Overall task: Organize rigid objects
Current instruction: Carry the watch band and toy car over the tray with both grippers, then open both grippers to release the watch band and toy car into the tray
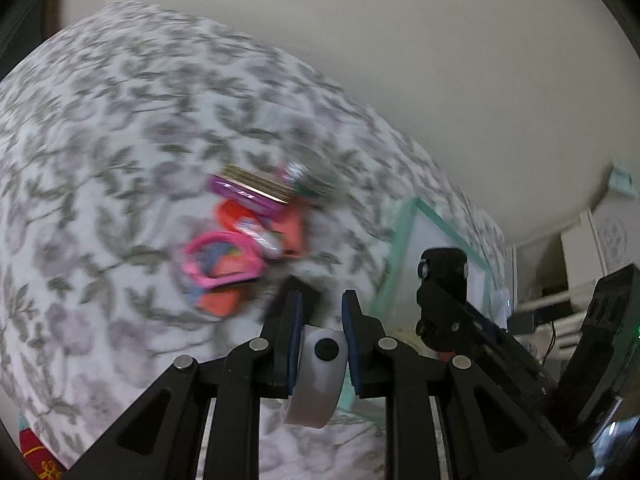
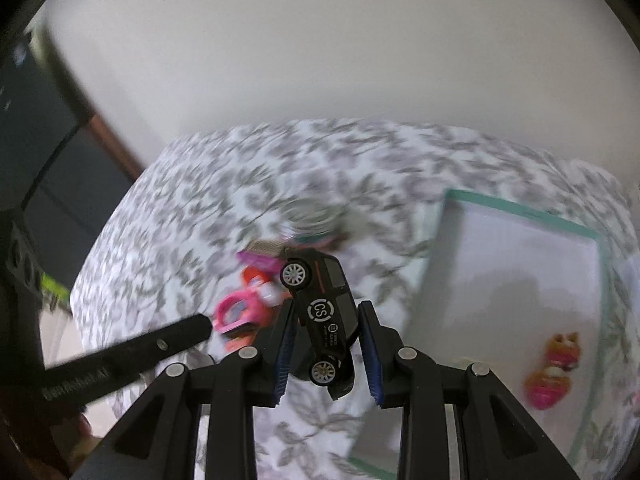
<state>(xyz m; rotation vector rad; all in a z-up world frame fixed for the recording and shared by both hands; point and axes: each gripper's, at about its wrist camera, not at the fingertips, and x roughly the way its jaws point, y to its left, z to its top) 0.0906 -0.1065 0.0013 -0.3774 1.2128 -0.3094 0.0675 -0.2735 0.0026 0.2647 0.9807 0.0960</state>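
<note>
The right gripper is clamped on a black toy car, whose long axis runs out along the fingers; the green-edged tray lies just right of it. The left gripper pinches a white roller-like piece. A pile of pink and orange toys lies ahead on the floral cloth, clear of the tray; nothing appears to obstruct.

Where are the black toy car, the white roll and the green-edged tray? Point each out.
black toy car (image 2: pixel 326 312): right wrist view, on its door with the round logo.
white roll (image 1: pixel 320 376): left wrist view, on its white outer face.
green-edged tray (image 2: pixel 520 210): right wrist view, on its far green rim.
</note>
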